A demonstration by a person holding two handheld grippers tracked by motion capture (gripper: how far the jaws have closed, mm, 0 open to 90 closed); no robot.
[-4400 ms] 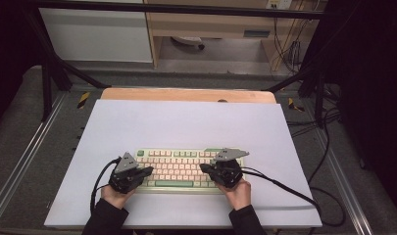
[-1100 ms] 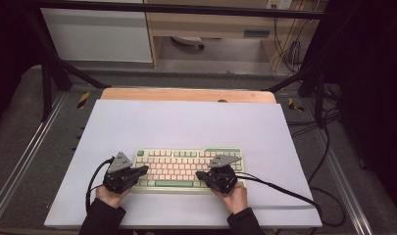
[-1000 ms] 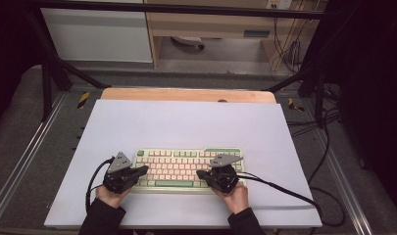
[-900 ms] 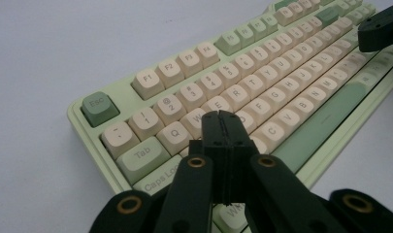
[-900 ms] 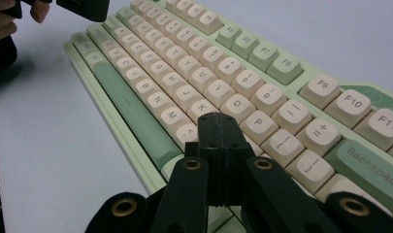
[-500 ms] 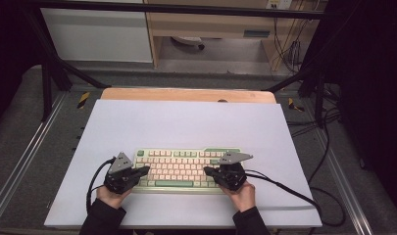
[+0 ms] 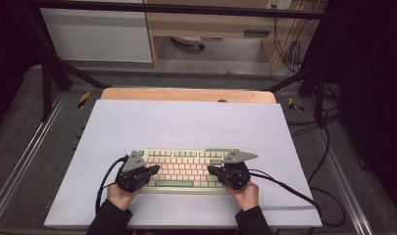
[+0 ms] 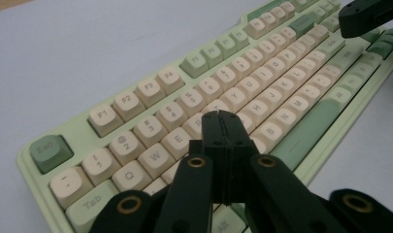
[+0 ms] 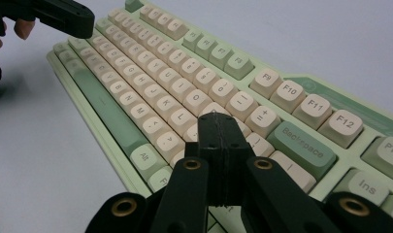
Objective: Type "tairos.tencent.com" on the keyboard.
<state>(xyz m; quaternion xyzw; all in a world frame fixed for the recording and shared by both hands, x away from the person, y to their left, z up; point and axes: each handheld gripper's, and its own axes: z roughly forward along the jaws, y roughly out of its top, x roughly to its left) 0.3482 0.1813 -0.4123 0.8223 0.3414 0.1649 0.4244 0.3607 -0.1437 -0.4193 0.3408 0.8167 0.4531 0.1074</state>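
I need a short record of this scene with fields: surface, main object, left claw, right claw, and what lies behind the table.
surface: pale sheet over a wooden table
main object: green and cream keyboard, flat, near the person's edge
left claw: shut, empty, over the left letter keys
right claw: shut, empty, over the keys near Backspace
behind the table: white cabinet, cables
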